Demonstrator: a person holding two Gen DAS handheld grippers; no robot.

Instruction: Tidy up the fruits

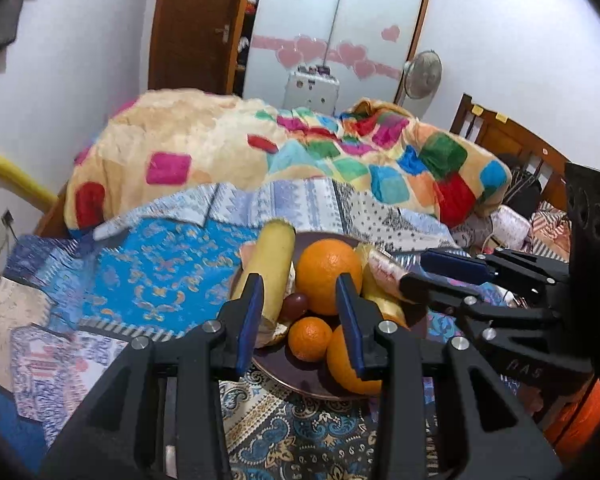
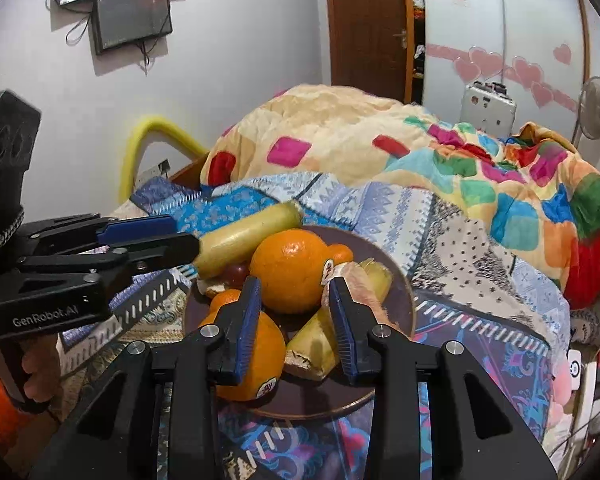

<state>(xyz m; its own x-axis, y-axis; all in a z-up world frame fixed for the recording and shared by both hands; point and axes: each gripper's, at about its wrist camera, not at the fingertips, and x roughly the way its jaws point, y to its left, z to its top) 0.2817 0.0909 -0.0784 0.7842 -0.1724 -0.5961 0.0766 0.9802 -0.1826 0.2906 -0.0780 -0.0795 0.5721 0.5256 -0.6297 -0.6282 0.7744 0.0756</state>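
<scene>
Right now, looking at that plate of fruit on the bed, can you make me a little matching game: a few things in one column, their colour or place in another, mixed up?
Things:
1. big orange
2. grape
3. plate
4. blanket

Descriptions:
A. dark red, small, beside the banana
B. brown, holding the fruit
C. cream with coloured squares, heaped behind
D. round, in the middle of the pile

Pairs: 1-D, 2-A, 3-B, 4-C

Both tools, left (image 1: 300, 304) and right (image 2: 294, 308), tilt downward, jaws slightly parted.
</scene>
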